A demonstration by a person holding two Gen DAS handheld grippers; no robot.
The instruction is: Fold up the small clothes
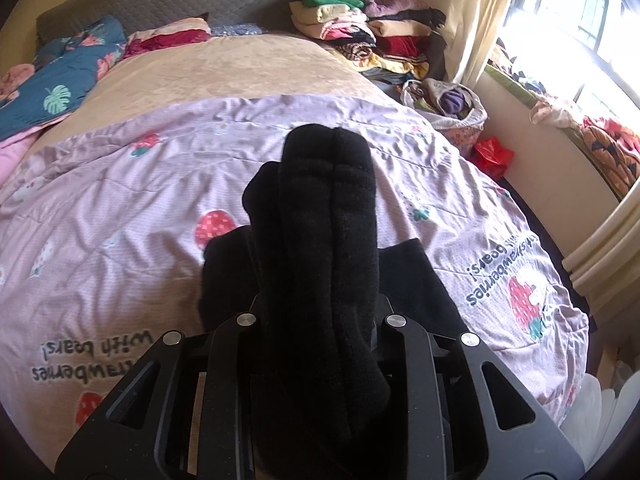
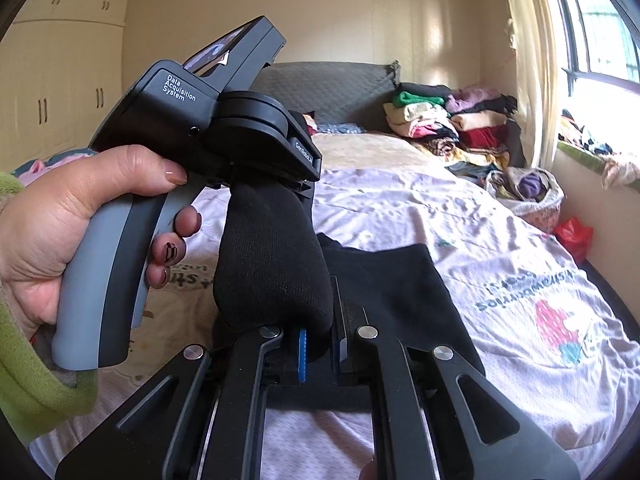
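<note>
My left gripper (image 1: 320,320) is shut on a black sock (image 1: 320,220) that covers its fingers and hangs over them above the bed. In the right wrist view the left gripper (image 2: 240,120) is held in a hand, with the sock (image 2: 272,264) hanging down from its jaws. My right gripper (image 2: 320,344) is shut on the lower end of that sock, between its blue pads. Another flat black garment (image 2: 396,280) lies on the pink strawberry quilt (image 2: 500,260) under both grippers; it also shows in the left wrist view (image 1: 416,280).
Stacks of folded clothes (image 1: 360,32) sit at the bed's far right by the grey headboard (image 1: 180,0). A blue leaf-print blanket (image 1: 60,80) lies at the far left. A bag of clothes (image 1: 448,108) and a red bag (image 1: 492,156) lie beside the bed below the window.
</note>
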